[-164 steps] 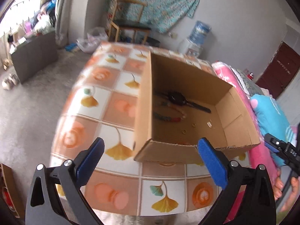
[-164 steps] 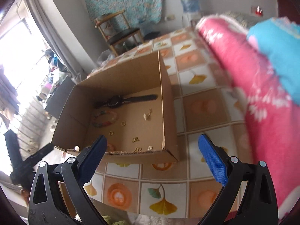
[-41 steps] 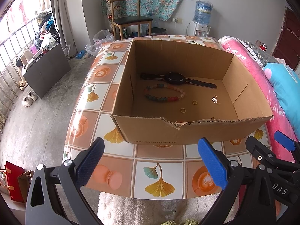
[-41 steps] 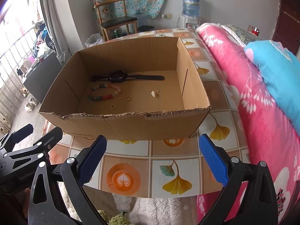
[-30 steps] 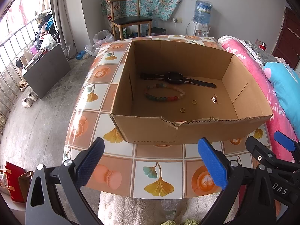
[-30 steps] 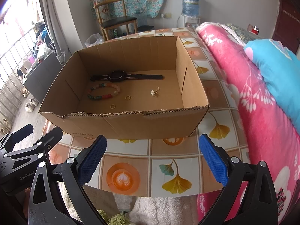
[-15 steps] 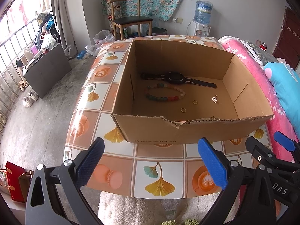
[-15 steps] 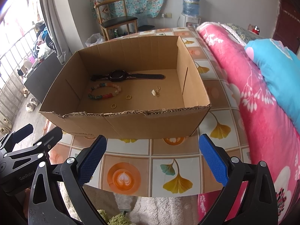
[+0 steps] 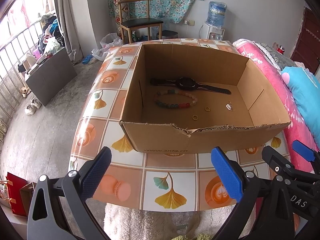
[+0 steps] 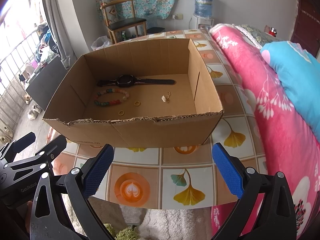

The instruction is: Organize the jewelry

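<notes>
Blue-padded fingers of the left gripper point(image 9: 162, 170) and right gripper point(image 10: 163, 166) are spread wide and empty, hovering just short of the tiled bench point(image 9: 170, 180). On it sits a cardboard box point(image 9: 160, 138) holding a black watch point(image 9: 188, 84), bead bracelet point(image 9: 174, 101), two gold rings point(image 9: 201, 113) and a small charm point(image 9: 229, 106).

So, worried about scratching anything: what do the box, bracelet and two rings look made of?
Box: corrugated cardboard, matte brown; fluting shows along its torn rim. Bracelet: round multicoloured beads, smooth, maybe stone or glass; can't tell. Rings: yellow, gold-toned, likely metal, too small to be sure.
</notes>
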A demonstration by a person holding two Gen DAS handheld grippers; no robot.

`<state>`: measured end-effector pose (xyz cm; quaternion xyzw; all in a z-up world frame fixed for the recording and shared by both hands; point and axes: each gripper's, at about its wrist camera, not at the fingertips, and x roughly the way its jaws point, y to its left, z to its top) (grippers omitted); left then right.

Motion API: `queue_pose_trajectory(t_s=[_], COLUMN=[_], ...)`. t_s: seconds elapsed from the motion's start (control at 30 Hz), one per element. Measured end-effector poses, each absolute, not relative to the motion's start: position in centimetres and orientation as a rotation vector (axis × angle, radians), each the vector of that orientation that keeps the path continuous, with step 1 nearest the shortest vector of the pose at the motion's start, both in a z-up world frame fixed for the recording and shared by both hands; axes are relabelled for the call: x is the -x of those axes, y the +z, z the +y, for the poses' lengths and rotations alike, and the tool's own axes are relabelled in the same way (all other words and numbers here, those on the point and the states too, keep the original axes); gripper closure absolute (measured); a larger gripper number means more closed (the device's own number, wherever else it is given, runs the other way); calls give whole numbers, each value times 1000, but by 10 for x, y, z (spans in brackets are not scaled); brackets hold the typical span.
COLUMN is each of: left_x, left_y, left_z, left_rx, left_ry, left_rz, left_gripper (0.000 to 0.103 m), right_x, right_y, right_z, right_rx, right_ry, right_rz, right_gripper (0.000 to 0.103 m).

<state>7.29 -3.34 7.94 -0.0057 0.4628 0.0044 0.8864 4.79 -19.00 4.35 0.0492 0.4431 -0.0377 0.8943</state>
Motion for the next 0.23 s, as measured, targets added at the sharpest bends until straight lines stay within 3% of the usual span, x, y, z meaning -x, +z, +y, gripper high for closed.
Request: queue_pose_trajectory(t_s=[0.23], left_x=[-73], left_y=[79], left_z=[-31], left_rx=[20], left_ry=[12], left_rz=[968], left_gripper=[6], right_x=[-49], right_y=[44], right_z=[-187], right_rx=[-96], right_ry=[-75], right_rz=[924], right_gripper=[8])
